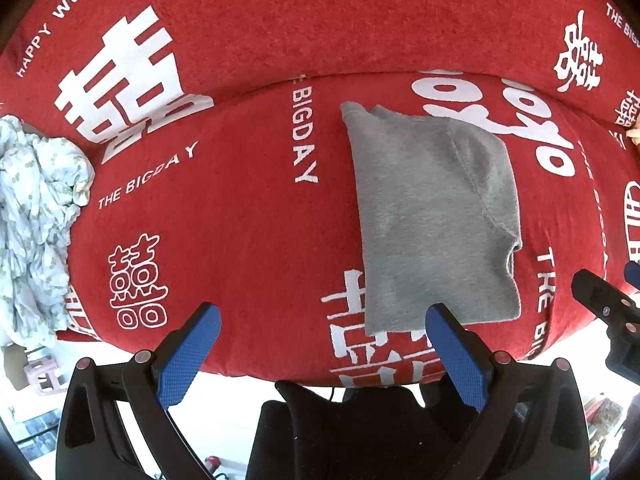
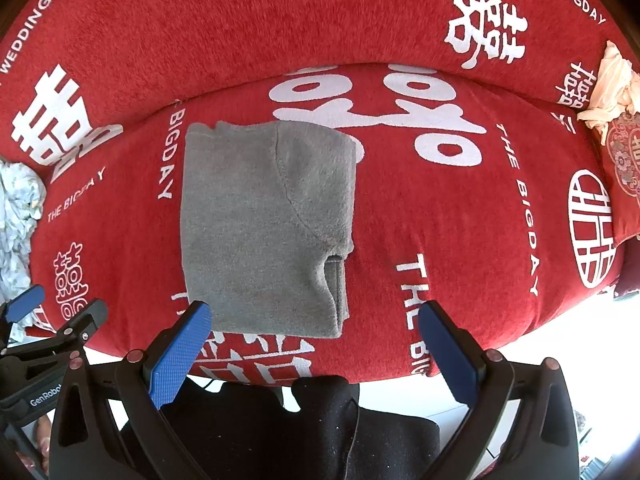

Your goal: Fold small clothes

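- Left wrist view only: crumpled pale floral cloth (image 1: 36,224) at far left of the sofa seat, shown large; a small pinkish stool (image 1: 42,374) on the floor below it. Right gripper (image 1: 608,300) pokes in at the right edge, one black finger and a blue pad tip seen.
- Right wrist view only: cream crumpled fabric (image 2: 612,84) at far right, on top of a red patterned cushion (image 2: 626,160). Left gripper (image 2: 44,312) shows at lower left, w/ "GenRobot" lettering on its body; floral cloth just a sliver at the left edge.
- Surface: red sofa cover (image 1: 248,220) w/ white double-happiness characters plus "THE BIGDAY" and "HAPPY WEDDING" text, over seat and backrest. Pale bright floor below the seat's front edge. Dark clothing of the person at bottom centre in both views.
- Grey garment (image 2: 266,224): folded into a compact rectangle, lying flat mid-seat, sleeve cuff tucked at its right edge, stacked layers visible at the near right corner.
- Left gripper (image 1: 322,344): jaws spread wide, holding nothing; its right pad sits at the grey garment's (image 1: 436,220) near edge, contact unclear.
- Right gripper (image 2: 314,346): jaws spread wide, empty; left pad at the garment's near-left corner, right pad over bare red cover.
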A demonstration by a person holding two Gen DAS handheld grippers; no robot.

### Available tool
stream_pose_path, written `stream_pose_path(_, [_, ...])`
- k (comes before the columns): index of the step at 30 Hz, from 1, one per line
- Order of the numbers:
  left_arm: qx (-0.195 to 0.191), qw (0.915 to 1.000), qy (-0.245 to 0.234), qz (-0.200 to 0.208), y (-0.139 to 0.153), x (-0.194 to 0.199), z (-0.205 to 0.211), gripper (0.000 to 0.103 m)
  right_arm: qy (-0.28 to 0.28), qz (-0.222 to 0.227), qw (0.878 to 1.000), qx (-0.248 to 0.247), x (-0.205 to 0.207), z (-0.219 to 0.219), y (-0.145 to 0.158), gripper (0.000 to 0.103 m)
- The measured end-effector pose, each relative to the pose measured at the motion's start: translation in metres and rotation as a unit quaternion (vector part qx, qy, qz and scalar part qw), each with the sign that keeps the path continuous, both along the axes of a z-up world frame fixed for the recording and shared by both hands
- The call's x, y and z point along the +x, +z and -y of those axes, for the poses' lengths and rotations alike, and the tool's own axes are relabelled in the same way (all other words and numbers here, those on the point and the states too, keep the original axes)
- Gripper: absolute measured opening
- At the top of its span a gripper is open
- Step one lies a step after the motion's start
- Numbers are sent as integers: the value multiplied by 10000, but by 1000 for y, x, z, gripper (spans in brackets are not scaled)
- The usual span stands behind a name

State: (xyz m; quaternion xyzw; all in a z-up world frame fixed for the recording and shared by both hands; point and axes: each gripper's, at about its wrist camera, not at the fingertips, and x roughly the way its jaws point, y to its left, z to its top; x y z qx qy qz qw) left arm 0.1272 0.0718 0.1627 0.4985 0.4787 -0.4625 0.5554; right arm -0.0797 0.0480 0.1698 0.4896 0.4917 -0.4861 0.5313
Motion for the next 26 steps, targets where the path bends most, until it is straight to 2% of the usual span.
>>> stream_pose_path(14, [41,9997,208,-157,-4,-2,4,103,0,38,10000,90,-1,2,-6,103])
stream_pose_path(26, [24,9998,67,-210,-3,-8,6,103,-59,65,9998,153,-6,3,-8,103])
